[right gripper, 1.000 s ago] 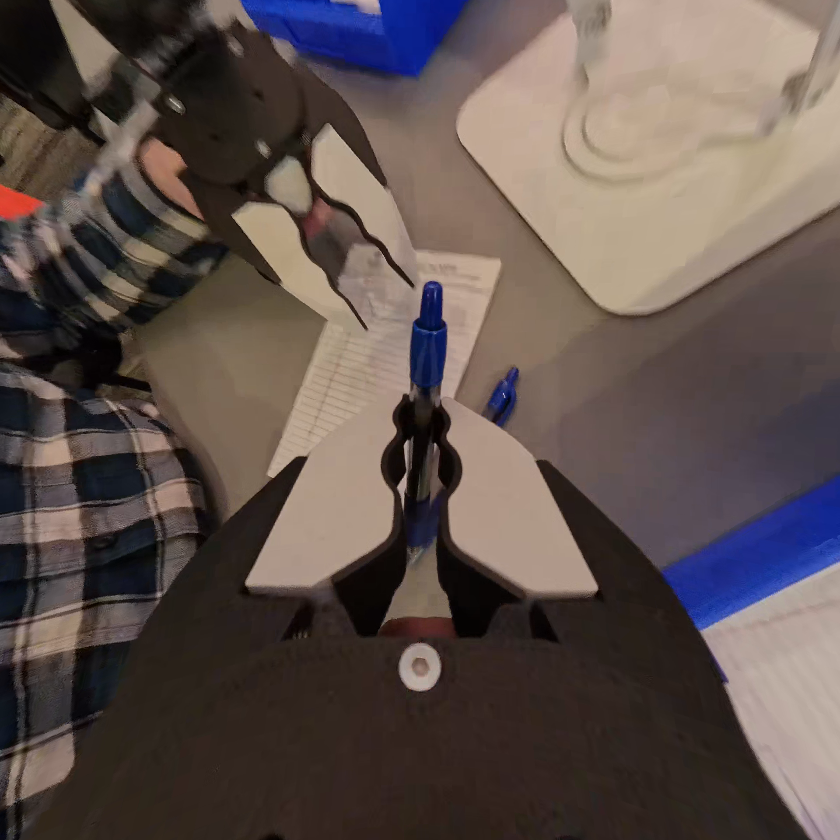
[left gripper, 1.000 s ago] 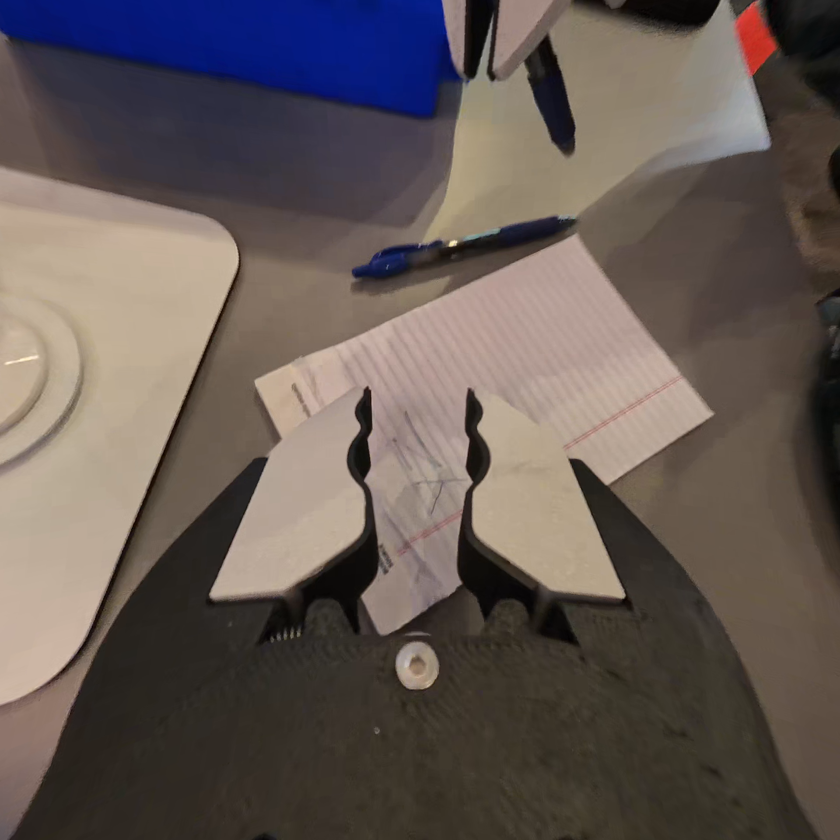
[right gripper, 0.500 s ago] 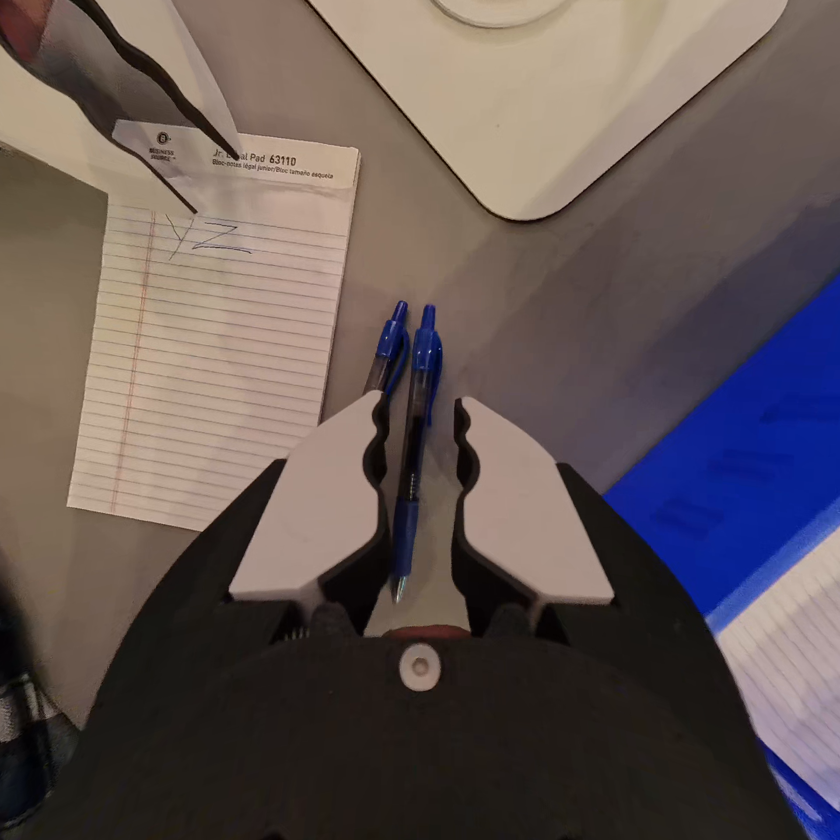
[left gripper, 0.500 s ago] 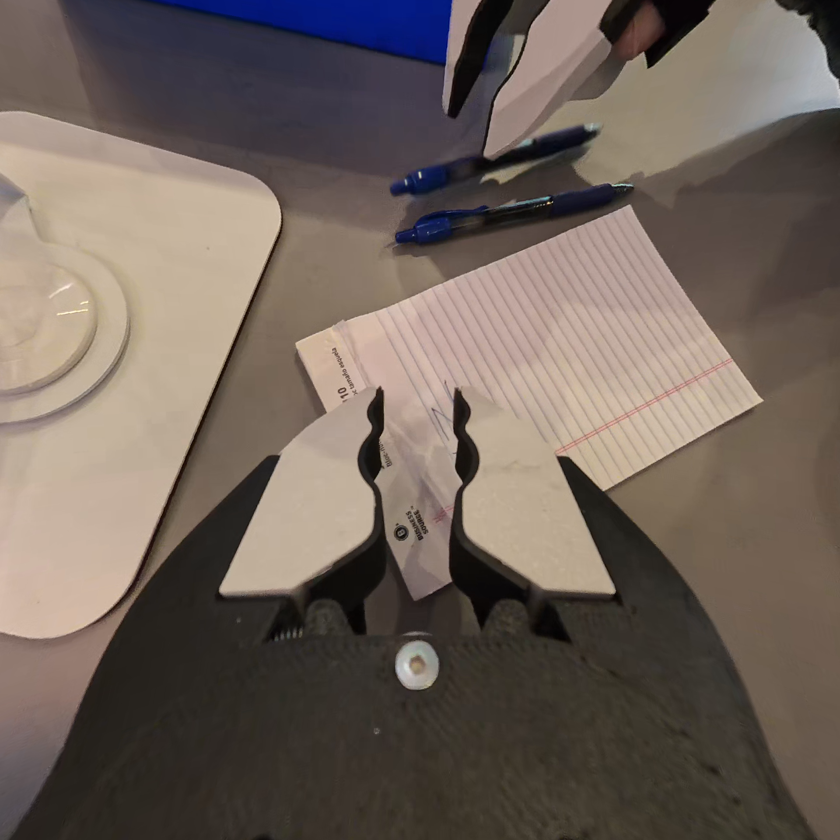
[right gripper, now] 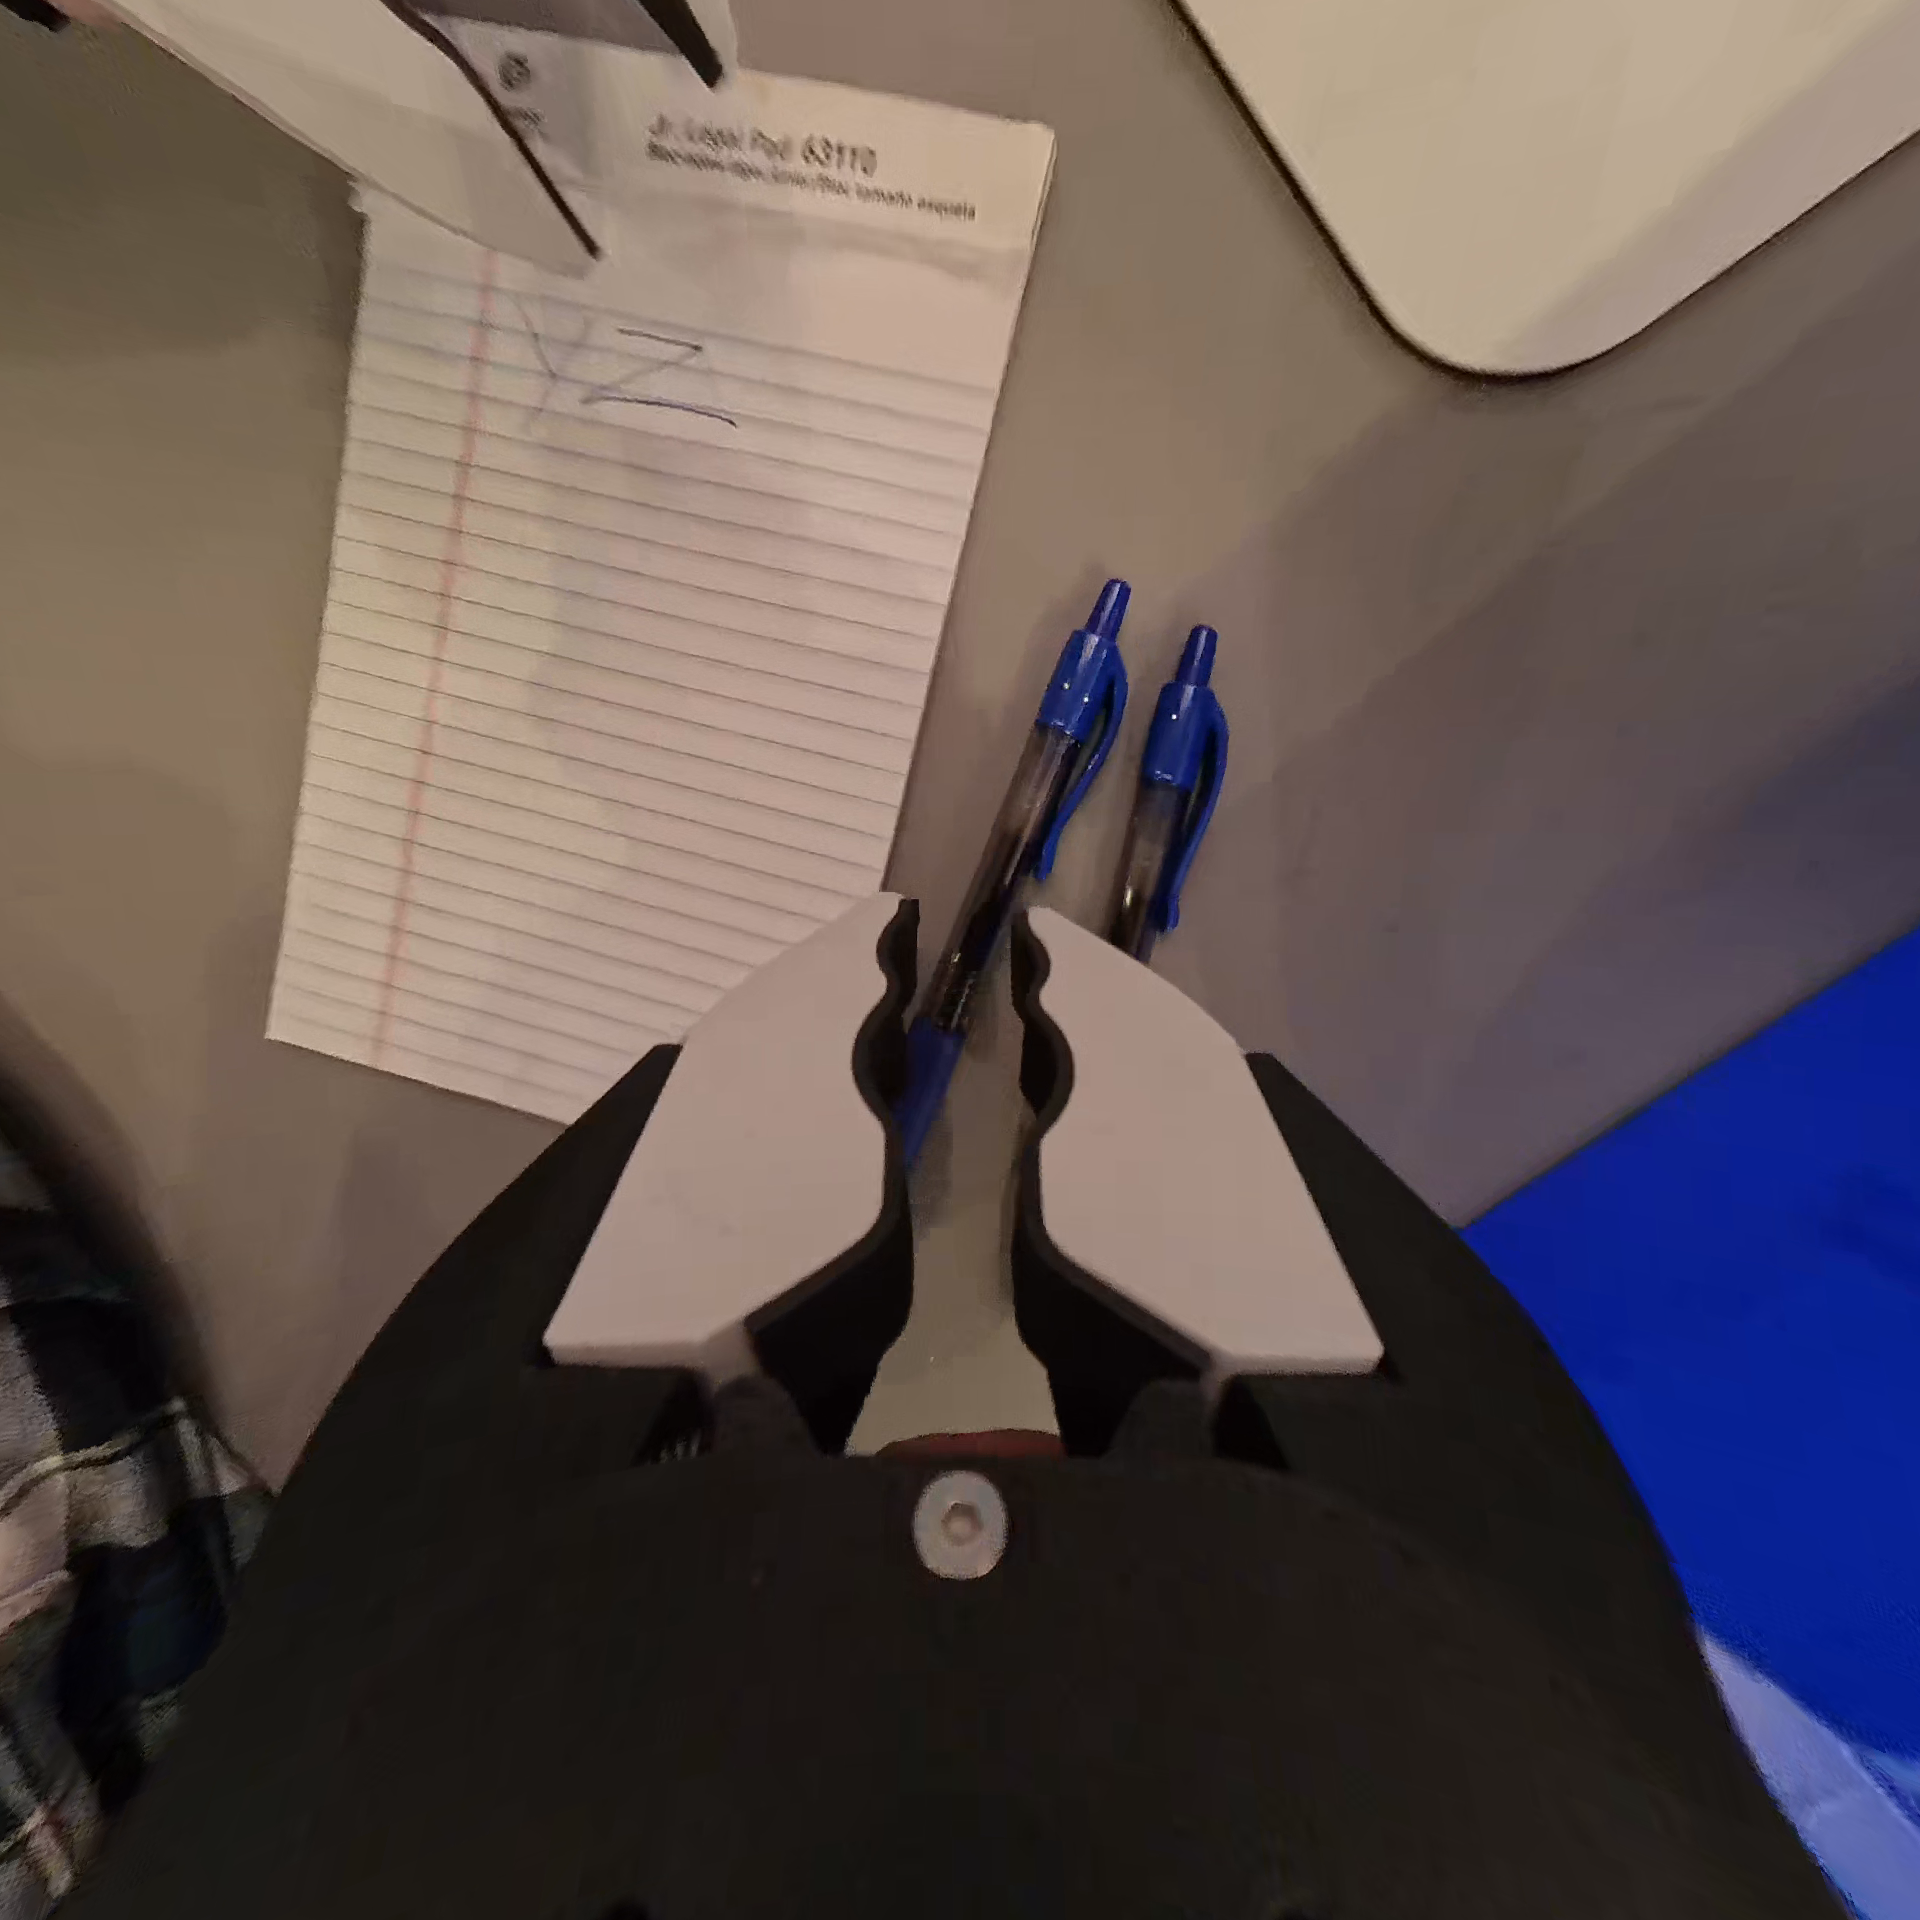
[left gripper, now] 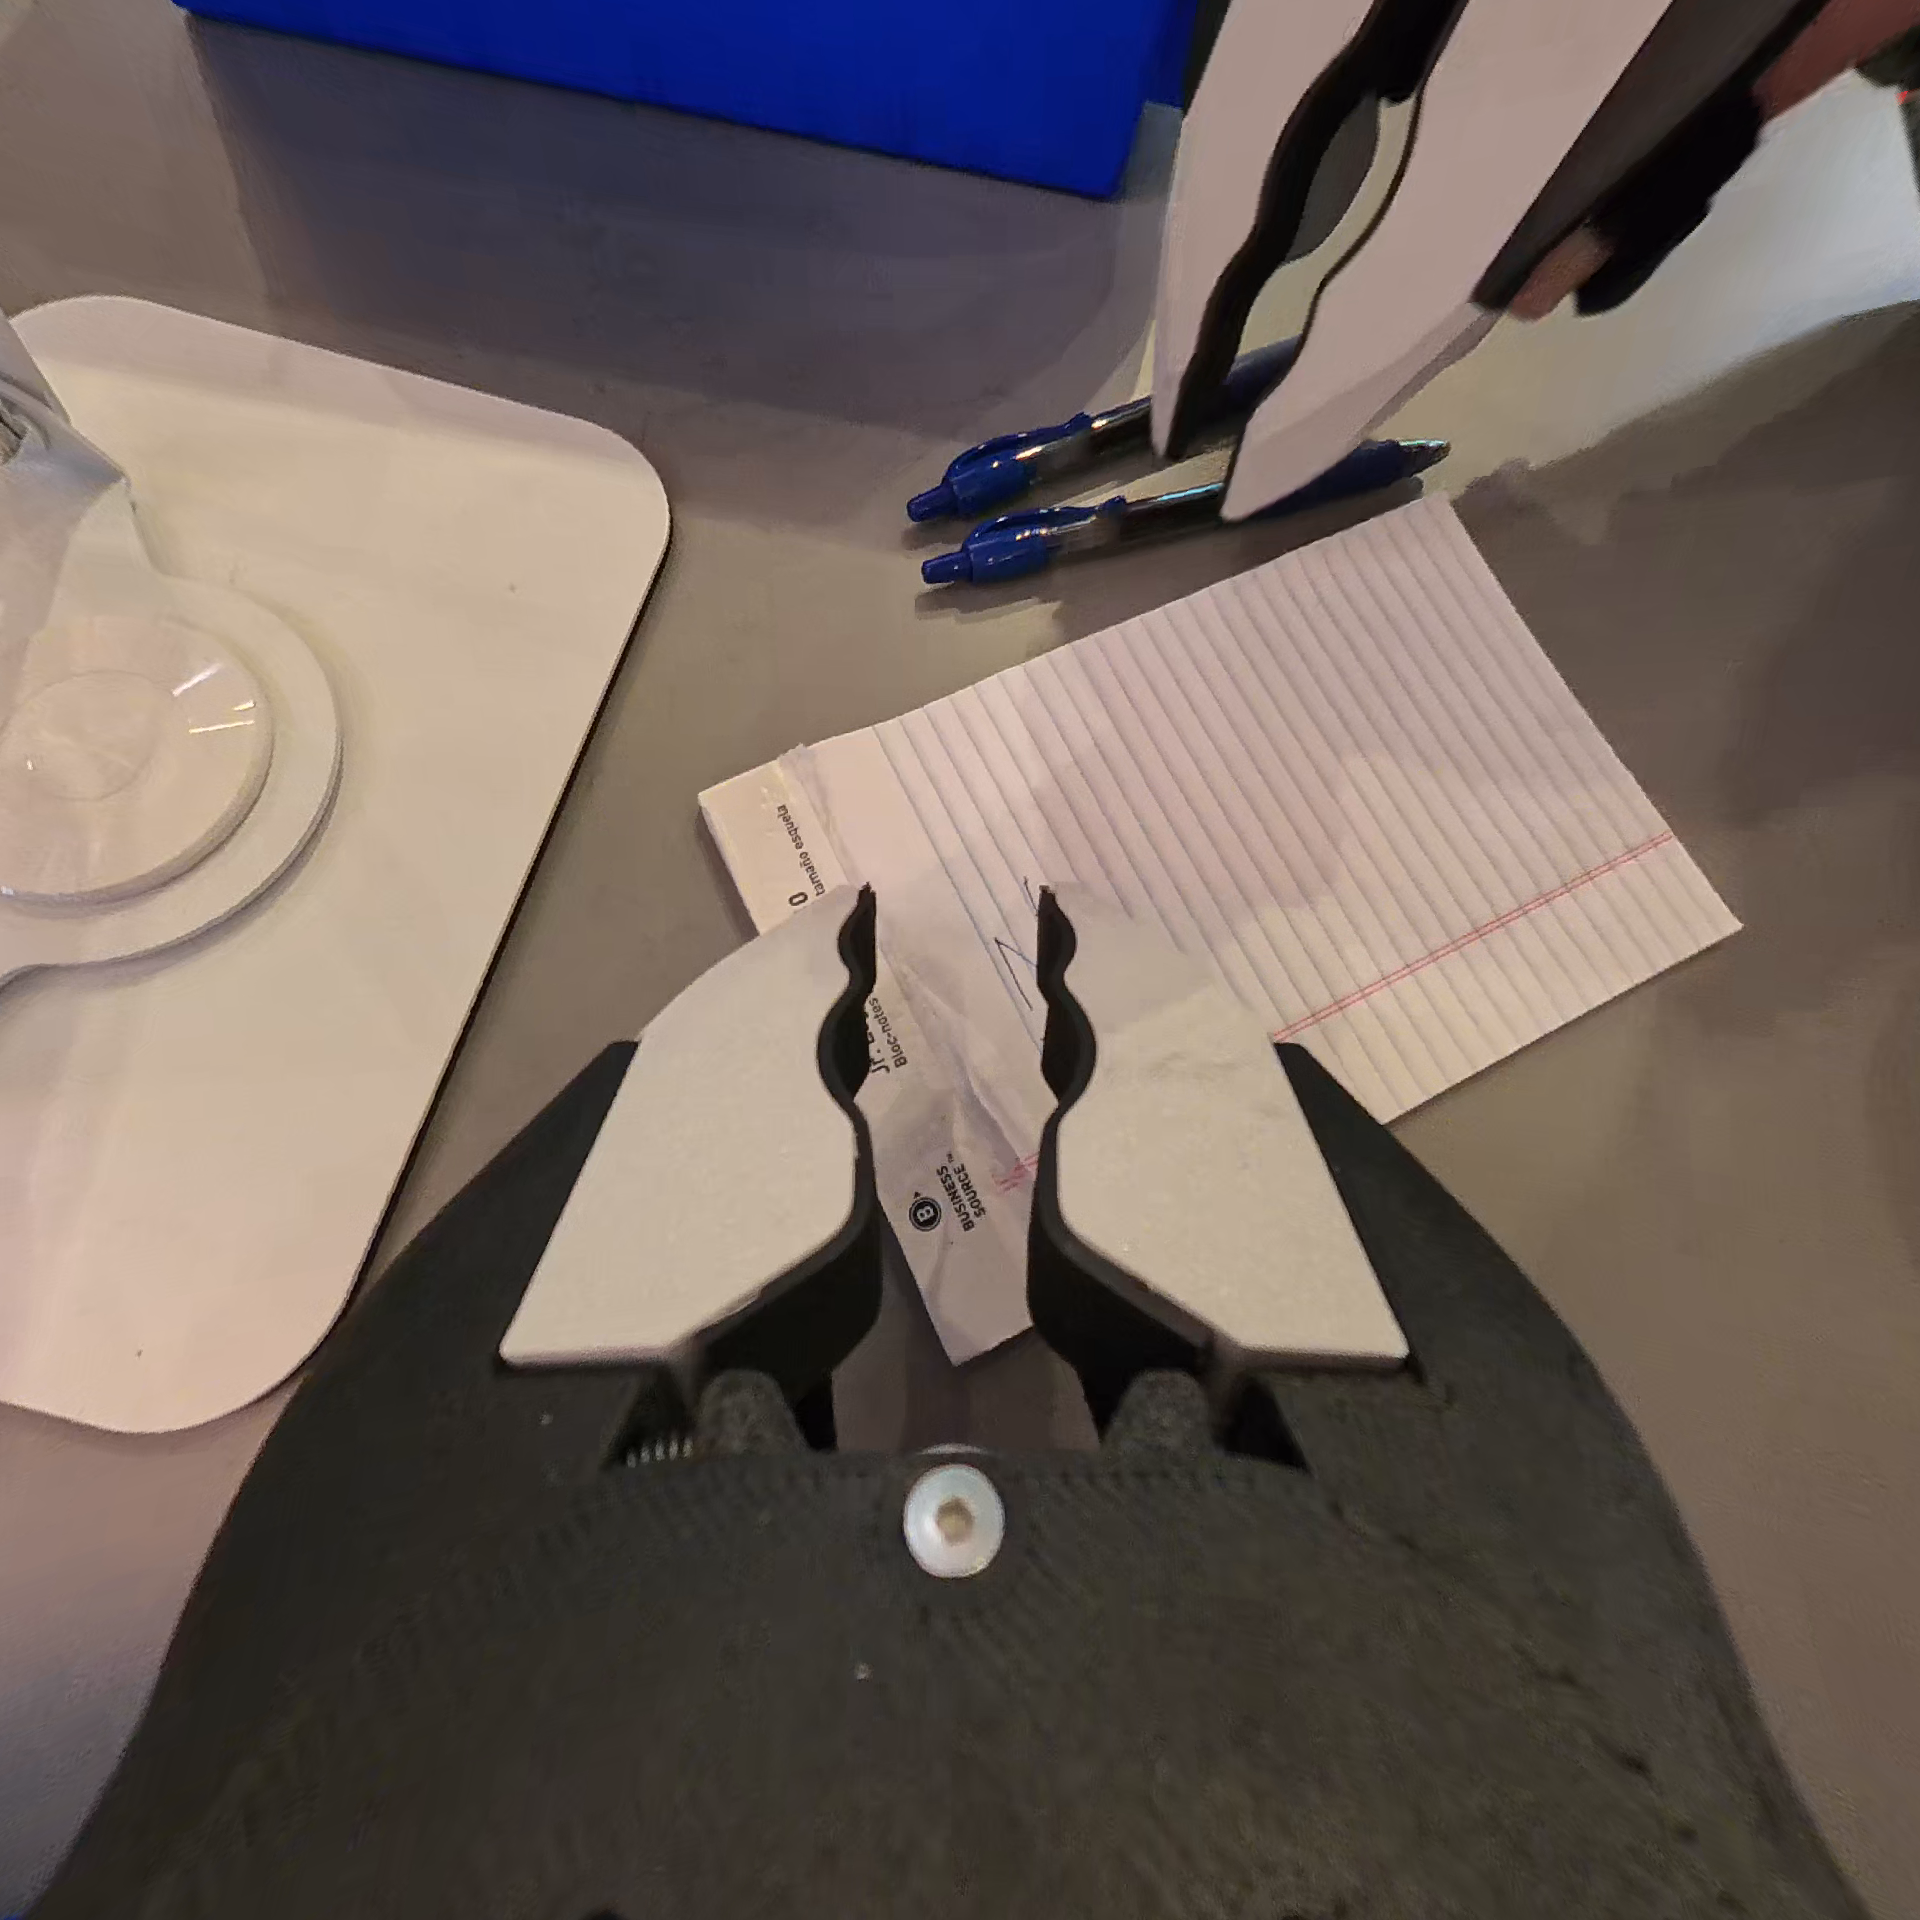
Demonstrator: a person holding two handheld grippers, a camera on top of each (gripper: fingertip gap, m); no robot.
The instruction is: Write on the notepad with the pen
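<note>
Item: notepad [right gripper: 665,644], marked, upper left of the right wrist frame; pen [right gripper: 1049,790] on bench between the narrowly parted right tool [right gripper: 964,914]; left tool [left gripper: 956,896] parted over the pad; writing apparently finished, withdrawal next.

We note printed black lettering with a round logo on the white lined paper notepad's top binding strip [left gripper: 774,831]; blue handwritten marks on its first lines [right gripper: 634,379]
</note>
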